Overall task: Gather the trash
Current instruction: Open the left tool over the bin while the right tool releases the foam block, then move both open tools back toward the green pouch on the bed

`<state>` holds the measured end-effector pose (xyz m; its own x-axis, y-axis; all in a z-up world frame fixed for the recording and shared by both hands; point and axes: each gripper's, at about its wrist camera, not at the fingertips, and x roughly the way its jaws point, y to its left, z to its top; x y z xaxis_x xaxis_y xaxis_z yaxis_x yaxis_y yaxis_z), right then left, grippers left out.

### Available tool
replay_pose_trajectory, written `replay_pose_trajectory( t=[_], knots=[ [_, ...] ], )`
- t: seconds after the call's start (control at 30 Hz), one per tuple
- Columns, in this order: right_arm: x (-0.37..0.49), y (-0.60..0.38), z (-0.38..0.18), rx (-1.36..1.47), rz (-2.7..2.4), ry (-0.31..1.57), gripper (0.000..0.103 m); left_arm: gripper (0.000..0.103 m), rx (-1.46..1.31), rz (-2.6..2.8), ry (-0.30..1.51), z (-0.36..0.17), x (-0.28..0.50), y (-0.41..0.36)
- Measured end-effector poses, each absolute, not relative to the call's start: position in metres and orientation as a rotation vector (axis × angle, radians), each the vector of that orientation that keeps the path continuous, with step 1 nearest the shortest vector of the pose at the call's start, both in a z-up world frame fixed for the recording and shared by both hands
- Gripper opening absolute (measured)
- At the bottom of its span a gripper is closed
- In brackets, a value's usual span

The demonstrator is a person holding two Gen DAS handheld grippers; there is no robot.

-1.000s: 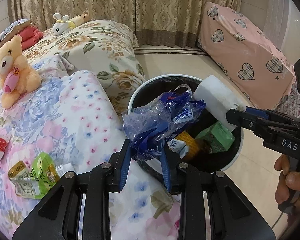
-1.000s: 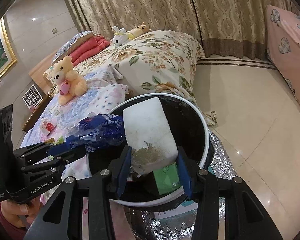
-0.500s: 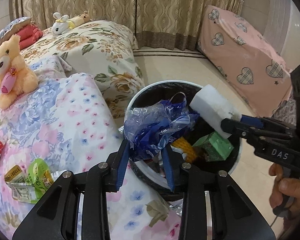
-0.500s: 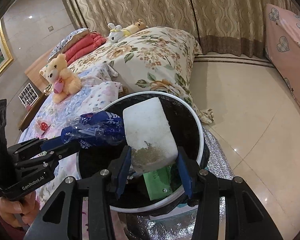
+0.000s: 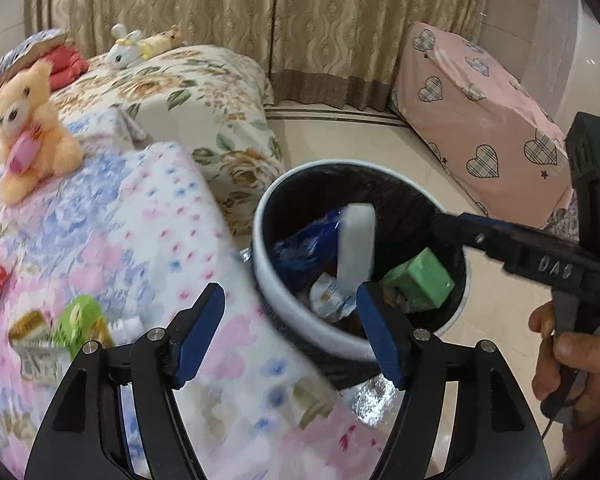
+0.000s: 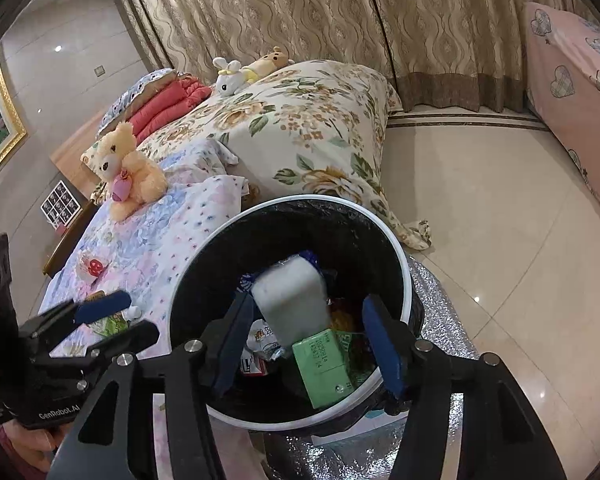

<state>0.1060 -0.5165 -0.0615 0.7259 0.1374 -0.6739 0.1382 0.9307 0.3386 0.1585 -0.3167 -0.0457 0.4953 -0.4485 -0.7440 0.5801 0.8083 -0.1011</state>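
Note:
A round white-rimmed trash bin (image 5: pixel 296 322) with a black liner stands on the floor beside the bed; it also shows in the right wrist view (image 6: pixel 404 276). A white foam block (image 5: pixel 356 248) and a blue plastic wrapper (image 5: pixel 304 244) lie inside it, with a green carton (image 5: pixel 420 280) and other scraps. The foam block (image 6: pixel 292 300) sits blurred just past my right gripper (image 6: pixel 308 344), which is open and empty over the bin. My left gripper (image 5: pixel 290 330) is open and empty at the bin's near rim. A green snack wrapper (image 5: pixel 78 324) lies on the bedspread to the left.
A floral bedspread (image 5: pixel 112 240) covers the bed on the left with a teddy bear (image 5: pixel 28 128) and plush toys (image 5: pixel 140 42). A pink heart-print covered piece (image 5: pixel 480 120) stands at right. Tiled floor (image 6: pixel 500 220) lies beyond the bin. Silver foil mat (image 6: pixel 440 288) under bin.
Both grippers opened. The blue wrapper left my left gripper and the foam block left my right gripper; both dropped into the bin.

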Motion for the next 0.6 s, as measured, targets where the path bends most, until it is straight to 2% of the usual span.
replay_pose_trajectory(
  t=[0.37,0.6],
  knots=[
    [0.093,-0.470,-0.057,0.402,0.086,0.685,0.077,0.072,0.054,-0.501,0.896,-0.073,0.143,-0.232],
    [0.095,-0.425,-0.068,0.377,0.179,0.717,0.079,0.072,0.004,-0.389,0.906,-0.083,0.133,-0.170]
  ],
)
